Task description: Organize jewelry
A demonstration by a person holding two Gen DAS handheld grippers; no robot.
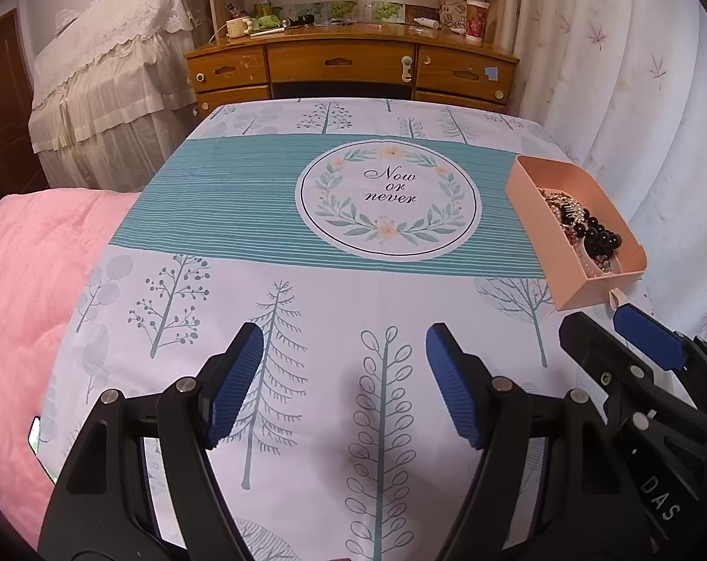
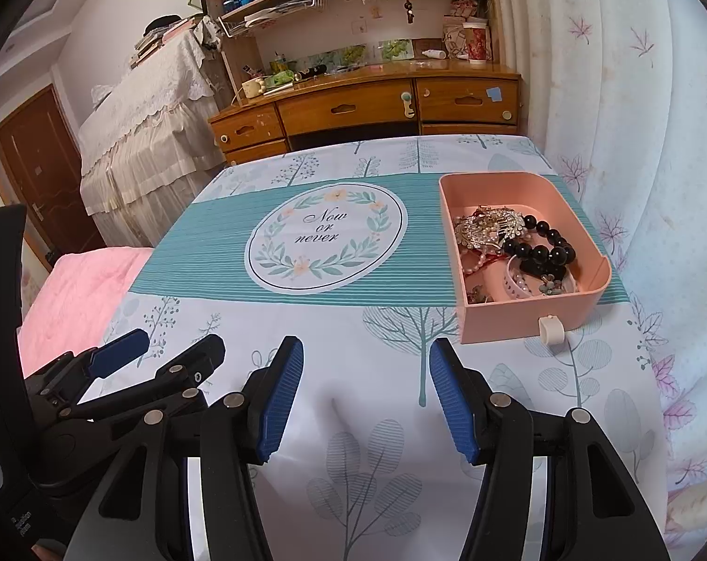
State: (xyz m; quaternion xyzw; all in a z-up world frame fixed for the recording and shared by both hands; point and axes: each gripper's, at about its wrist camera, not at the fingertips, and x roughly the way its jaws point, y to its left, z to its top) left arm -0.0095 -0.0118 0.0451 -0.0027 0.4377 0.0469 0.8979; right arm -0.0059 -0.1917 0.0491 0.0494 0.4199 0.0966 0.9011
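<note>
A pink open box (image 2: 582, 308) sits at the table's right side, also in the left wrist view (image 1: 531, 196). It holds a heap of jewelry: a black bead bracelet (image 2: 542, 245), a rhinestone brooch (image 2: 486, 229), pearl strands and small pieces. My right gripper (image 2: 365, 364) is open and empty, hovering over the cloth in front of and left of the box. My left gripper (image 1: 344, 350) is open and empty over the near cloth. Each gripper shows at the edge of the other's view: the right one (image 1: 605, 327) and the left one (image 2: 175, 350).
The table carries a tree-print cloth with a teal band and a round "Now or never" emblem (image 2: 325, 236). A pink quilt (image 1: 31, 290) lies left. A wooden desk with drawers (image 2: 367, 107) stands behind. White curtain (image 2: 643, 140) hangs along the right.
</note>
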